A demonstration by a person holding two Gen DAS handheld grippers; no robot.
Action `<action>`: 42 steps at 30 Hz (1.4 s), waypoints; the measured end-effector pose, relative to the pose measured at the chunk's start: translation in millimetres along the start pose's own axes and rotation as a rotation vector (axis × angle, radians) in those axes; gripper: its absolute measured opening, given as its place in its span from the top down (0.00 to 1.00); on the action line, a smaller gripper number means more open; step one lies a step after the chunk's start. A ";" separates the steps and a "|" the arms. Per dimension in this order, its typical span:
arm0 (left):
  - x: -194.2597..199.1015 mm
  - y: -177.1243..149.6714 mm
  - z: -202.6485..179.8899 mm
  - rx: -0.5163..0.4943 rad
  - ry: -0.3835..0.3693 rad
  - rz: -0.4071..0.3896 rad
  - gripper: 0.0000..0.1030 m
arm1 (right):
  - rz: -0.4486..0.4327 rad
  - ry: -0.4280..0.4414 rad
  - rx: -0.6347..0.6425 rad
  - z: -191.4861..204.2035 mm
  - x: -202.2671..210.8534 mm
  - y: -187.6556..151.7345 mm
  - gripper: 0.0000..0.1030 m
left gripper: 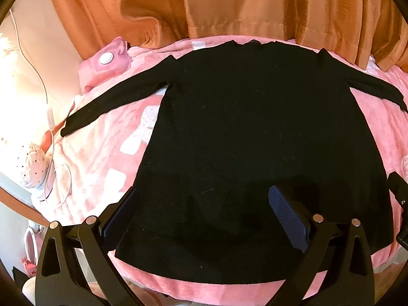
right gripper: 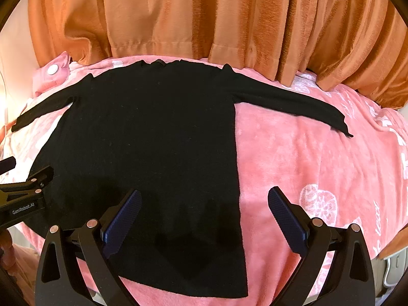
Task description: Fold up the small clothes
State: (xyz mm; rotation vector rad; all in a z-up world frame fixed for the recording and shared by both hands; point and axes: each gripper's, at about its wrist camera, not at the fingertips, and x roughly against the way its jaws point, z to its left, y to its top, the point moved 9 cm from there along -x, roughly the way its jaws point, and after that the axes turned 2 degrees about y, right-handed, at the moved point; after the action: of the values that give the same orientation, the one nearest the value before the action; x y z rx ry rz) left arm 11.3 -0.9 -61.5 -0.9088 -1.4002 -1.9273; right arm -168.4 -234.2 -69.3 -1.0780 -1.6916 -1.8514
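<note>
Flat on the pink blanket (right gripper: 306,158), the black sweater (left gripper: 255,132) points neck-away, sleeves sideways; both grippers' jaws spread, empty.

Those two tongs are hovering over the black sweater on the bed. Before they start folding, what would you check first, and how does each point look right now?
1. Sweater lies flat on the pink blanket: ok.
2. Both sleeves spread out to the sides, left sleeve and right sleeve: ok.
3. Left tongs open and empty: ok.
4. Right tongs open and empty: ok.
5. Nothing lying on the sweater: ok.
6. White cable beside the left cuff, clear of the sleeve: cannot tell.
</note>
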 end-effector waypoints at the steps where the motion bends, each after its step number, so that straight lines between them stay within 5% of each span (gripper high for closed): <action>1: 0.0 -0.1 0.1 -0.001 0.001 0.000 0.05 | -0.001 0.000 0.000 0.2 0.1 0.3 0.05; 42: -3.9 0.3 0.8 -0.005 0.014 0.003 0.05 | -0.005 0.001 0.004 3.6 -2.8 1.4 0.05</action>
State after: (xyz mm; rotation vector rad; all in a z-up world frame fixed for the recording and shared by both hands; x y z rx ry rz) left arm 14.0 0.0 -64.4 -0.8978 -1.3859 -1.9319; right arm -164.7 -231.5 -70.6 -1.0724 -1.6980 -1.8501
